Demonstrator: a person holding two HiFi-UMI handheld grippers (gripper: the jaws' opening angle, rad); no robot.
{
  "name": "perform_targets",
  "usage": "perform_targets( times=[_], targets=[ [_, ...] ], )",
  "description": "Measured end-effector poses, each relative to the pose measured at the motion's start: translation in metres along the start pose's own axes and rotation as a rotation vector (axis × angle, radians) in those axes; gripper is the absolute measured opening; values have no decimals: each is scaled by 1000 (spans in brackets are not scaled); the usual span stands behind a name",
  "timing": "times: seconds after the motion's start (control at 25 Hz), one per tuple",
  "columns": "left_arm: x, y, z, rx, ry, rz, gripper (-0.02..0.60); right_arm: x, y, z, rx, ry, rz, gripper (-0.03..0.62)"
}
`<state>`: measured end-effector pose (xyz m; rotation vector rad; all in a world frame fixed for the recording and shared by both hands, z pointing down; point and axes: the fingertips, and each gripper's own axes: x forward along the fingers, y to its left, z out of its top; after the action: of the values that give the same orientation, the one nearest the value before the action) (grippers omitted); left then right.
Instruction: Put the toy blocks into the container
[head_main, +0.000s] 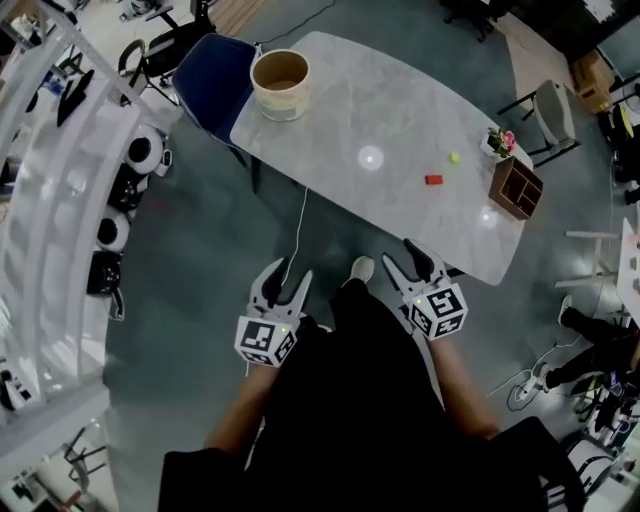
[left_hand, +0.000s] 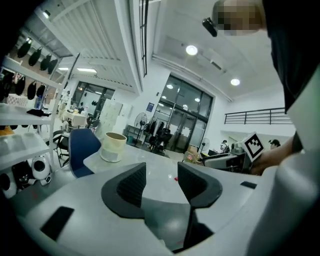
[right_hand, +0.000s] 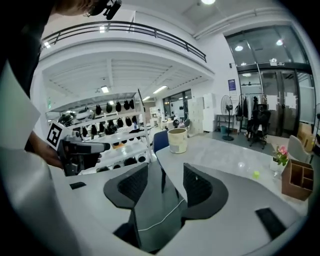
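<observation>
1. Head view: two blocks are seen loose on the worktop (head_main: 380, 110), a red block (head_main: 433, 180) and a yellow block (head_main: 454, 157), near each other and beside the organiser (head_main: 515, 188).
2. The container (head_main: 280, 85) is set at the worktop's opposite end, well apart from both blocks; no block is seen inside it.
3. The left claw (head_main: 285, 278) and the right claw (head_main: 407, 258) are spread wide and empty, short of the worktop's near edge.
4. Nothing is judged done: both blocks are yet to be grasped and dropped in.
</observation>
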<state>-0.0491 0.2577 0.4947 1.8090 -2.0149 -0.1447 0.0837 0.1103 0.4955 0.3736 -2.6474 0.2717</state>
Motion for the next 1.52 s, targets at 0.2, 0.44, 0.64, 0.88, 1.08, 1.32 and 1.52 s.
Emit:
perform_targets(
  times=[0.2, 0.44, 0.64, 0.88, 1.08, 1.32, 1.52],
  targets=[
    [65, -19, 22, 40, -1, -44, 179, -5, -73, 11, 59, -50, -74, 190],
    [132, -37, 27, 81, 57, -73, 179, -14, -158, 7, 97, -55, -134, 190],
    [196, -64, 28, 106, 88, -135, 179, -24, -219, -13, 152, -49, -192, 190],
    [251, -91, 28, 131, 119, -182, 179, -27, -263, -39, 221, -5, -217, 190],
    [287, -105, 28, 139, 146, -194, 179, -12, -290, -51, 234, 23, -201, 198],
    [309, -109, 33, 136, 146, -191, 179, 15, -316, -70, 244, 85, -187, 209],
    [319, -102, 26, 111, 158, -206, 179, 43, -331, -93, 306, 134, -234, 214]
  ],
)
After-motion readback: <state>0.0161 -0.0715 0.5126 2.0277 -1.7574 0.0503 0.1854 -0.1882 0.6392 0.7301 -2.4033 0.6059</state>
